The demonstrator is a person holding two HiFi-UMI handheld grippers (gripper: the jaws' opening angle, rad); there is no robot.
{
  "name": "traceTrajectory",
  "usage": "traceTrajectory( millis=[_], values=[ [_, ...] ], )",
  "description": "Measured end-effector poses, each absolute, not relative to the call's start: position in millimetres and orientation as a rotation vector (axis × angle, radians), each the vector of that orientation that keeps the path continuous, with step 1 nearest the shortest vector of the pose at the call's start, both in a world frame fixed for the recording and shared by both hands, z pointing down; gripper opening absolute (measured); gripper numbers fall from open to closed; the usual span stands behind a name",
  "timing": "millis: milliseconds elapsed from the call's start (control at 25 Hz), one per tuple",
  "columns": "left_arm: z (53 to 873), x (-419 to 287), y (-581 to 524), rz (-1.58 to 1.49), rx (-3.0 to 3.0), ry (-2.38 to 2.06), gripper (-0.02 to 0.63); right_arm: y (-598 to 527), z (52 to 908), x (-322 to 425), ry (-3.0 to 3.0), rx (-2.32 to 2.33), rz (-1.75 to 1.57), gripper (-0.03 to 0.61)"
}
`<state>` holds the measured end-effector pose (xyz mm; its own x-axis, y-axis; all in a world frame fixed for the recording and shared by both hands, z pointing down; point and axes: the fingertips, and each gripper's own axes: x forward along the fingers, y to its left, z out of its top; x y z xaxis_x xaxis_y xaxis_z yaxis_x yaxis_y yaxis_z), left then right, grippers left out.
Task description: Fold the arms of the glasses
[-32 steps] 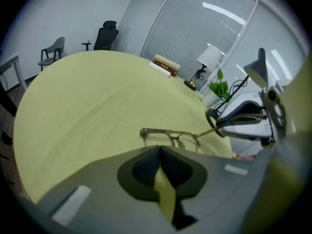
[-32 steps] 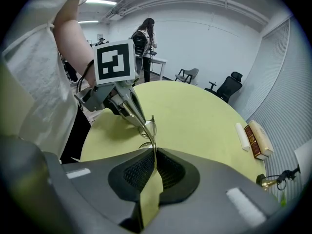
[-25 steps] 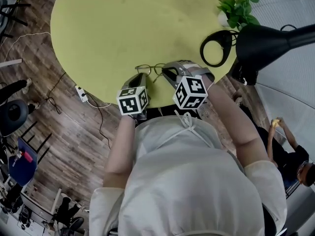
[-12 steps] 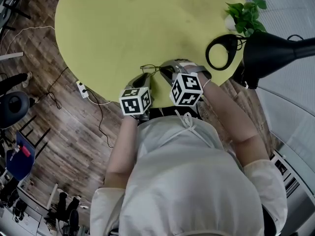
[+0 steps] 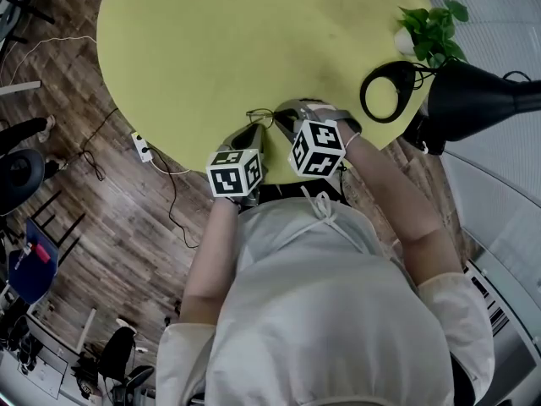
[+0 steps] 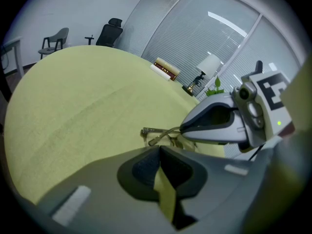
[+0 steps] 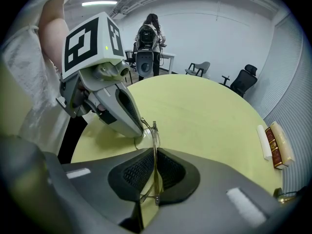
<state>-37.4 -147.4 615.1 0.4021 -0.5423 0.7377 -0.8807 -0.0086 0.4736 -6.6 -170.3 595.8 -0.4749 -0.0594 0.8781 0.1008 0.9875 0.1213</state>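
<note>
Between the fingers (image 7: 134, 172) of the right gripper (image 7: 155, 152) a thin wire part of the glasses (image 7: 154, 133) stood clamped edge-on, the pads clenched on it, while the rest of the frame reached forward over the bench (image 5: 211, 49). The left gripper (image 6: 159, 150) had its fingers (image 6: 141, 167) pressed together at the tips with nothing caught between them; only a sliver of bench colour showed behind the tips. Its nose sat right at the far end of the glasses, though whether it was touching could not be told. Compared with a second earlier, the two grippers had drawn closer together at the near edge of the round yellow-green bench, and the left one had moved up to the frame from a little way off. That suggested the hold was settled and the fold was only starting: the right gripper steadied the frame, and the left looked placed to nudge an arm inward. From above, the glasses showed only as a small wire shape ahead of both grippers, so how far either arm had swung could not be judged. A black desk lamp (image 5: 482, 100) and a small potted plant (image 5: 431, 28) stood well apart at the bench's far right.
</note>
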Motion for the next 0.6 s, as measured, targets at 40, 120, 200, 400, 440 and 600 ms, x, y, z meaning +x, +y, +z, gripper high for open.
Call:
traceTrajectory(
  millis=[40, 120, 200, 400, 440, 600],
  values=[
    [616, -37, -148, 0.432, 1.68, -1.262, 0.006, -171, 597, -7, -2.054, -0.032, -0.187, 0.017],
    [617, -36, -149, 0.431, 1.681, -1.259, 0.006, -172, 600, -7, -2.05, -0.037, -0.185, 0.018],
    [616, -37, -149, 0.427, 1.681, -1.256, 0.006, -172, 602, -7, -2.046, -0.042, -0.179, 0.018],
    [616, -38, -149, 0.434, 1.69, -1.243, 0.006, -172, 610, -8, -1.999, -0.056, -0.24, 0.02],
    [617, -37, -149, 0.439, 1.694, -1.24, 0.006, -172, 612, -8, -1.992, -0.054, -0.251, 0.018],
    [616, -37, -148, 0.449, 1.704, -1.229, 0.006, -172, 614, -8, -1.989, -0.039, -0.235, 0.018]
  ],
)
